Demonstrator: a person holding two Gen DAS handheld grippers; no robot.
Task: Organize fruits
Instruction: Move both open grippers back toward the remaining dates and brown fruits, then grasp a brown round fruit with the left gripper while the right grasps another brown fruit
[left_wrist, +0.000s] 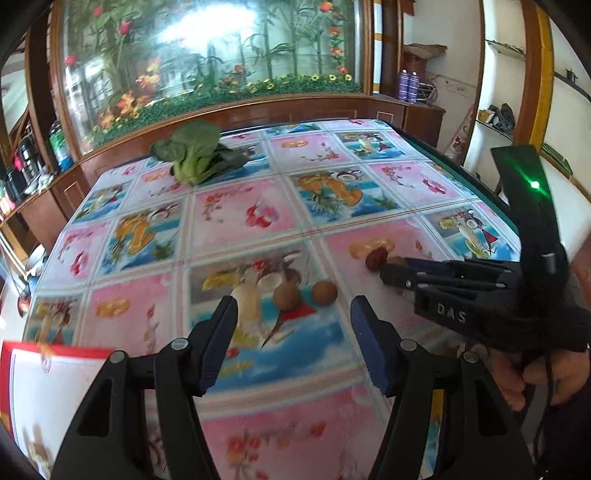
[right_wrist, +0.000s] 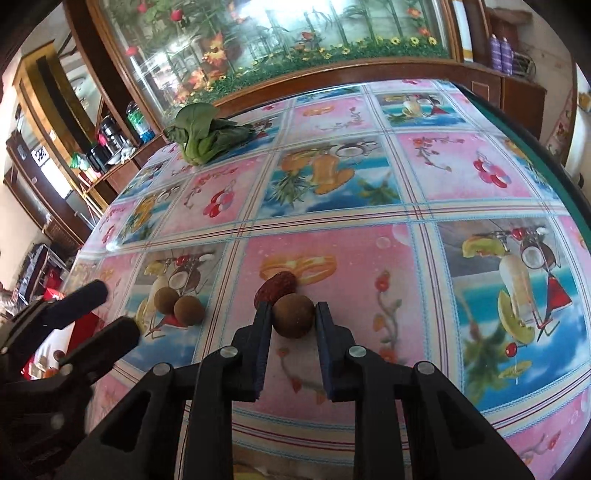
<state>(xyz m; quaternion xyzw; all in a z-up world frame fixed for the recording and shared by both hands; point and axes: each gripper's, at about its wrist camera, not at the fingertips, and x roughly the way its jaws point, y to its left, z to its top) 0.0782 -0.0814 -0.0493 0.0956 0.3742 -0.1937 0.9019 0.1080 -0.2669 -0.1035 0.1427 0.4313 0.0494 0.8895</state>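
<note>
- Right claw (right_wrist: 293, 314) brackets a brown longan (right_wrist: 293, 315) on the table (right_wrist: 406, 210), jaws nearly closed; pad contact is hard to confirm.
- Longan looks light, round, thin-shelled: squeeze gently at its widest girth, or it rolls.
- Left claw (left_wrist: 293, 343) hangs half open, empty.

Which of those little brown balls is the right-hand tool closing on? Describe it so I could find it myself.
Start from the fruit-print tablecloth and find the pink square with printed gold rings nearest the camera. There a round brown fruit sits between the pads of the right hand-held gripper, which seem to touch it. Unlike the brown pair further left, it touches a wrinkled red date.
</note>
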